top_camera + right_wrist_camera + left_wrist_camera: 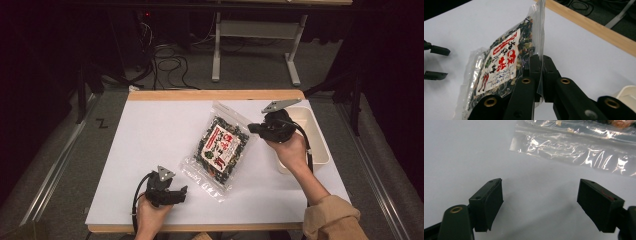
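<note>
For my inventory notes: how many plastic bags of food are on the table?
1. The clear bag lies near the table's middle; the right gripper is shut on its edge, and the open left gripper waits beside its near corner.

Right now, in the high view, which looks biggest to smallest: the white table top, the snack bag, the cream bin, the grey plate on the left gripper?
1. White table top
2. Snack bag
3. Cream bin, partly hidden behind the hand
4. Grey plate

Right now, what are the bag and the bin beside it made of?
Bag: thin clear plastic film, glossy; glare streaks and wrinkles show in the left gripper view, with a printed paper-like label inside. Bin: looks like rigid moulded plastic, cream, matte, with smooth rounded walls.
</note>
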Available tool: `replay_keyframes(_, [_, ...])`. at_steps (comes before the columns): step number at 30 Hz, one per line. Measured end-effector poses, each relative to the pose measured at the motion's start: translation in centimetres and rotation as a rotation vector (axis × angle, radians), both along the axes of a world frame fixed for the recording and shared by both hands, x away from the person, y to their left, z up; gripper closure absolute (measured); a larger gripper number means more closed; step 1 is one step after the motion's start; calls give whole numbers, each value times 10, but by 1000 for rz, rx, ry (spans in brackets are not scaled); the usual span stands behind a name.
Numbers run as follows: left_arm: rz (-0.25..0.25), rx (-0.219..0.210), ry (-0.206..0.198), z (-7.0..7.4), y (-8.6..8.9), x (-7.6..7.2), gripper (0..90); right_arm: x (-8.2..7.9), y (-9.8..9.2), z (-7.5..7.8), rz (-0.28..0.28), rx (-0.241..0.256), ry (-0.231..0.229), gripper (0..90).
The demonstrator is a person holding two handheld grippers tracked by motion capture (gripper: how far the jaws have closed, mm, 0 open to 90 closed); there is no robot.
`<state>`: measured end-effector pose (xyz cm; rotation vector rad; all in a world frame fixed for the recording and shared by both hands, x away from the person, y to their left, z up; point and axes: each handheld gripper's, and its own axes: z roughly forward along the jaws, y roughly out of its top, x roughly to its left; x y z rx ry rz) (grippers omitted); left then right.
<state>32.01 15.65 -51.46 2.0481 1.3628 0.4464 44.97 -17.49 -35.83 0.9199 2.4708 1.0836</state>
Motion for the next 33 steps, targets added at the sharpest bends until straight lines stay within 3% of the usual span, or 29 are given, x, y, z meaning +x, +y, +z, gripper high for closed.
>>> replay_keyframes(6, [18,1,-13,1,1,0,212,-9,-2,24,18,-37,-51,897])
replay_keyframes(10, [16,3,-16,1,0,-1,212,-15,-2,38,24,-17,-70,897])
replay_keyframes(20, [9,2,-14,1,-1,-1,211,-25,11,66,59,-60,-129,898])
replay_keyframes(26, [20,-1,-23,1,0,-1,210,-30,17,76,73,-73,-157,899])
replay_keyframes(33, [15,-1,-21,1,0,-1,209,-36,17,88,81,-51,-174,899])
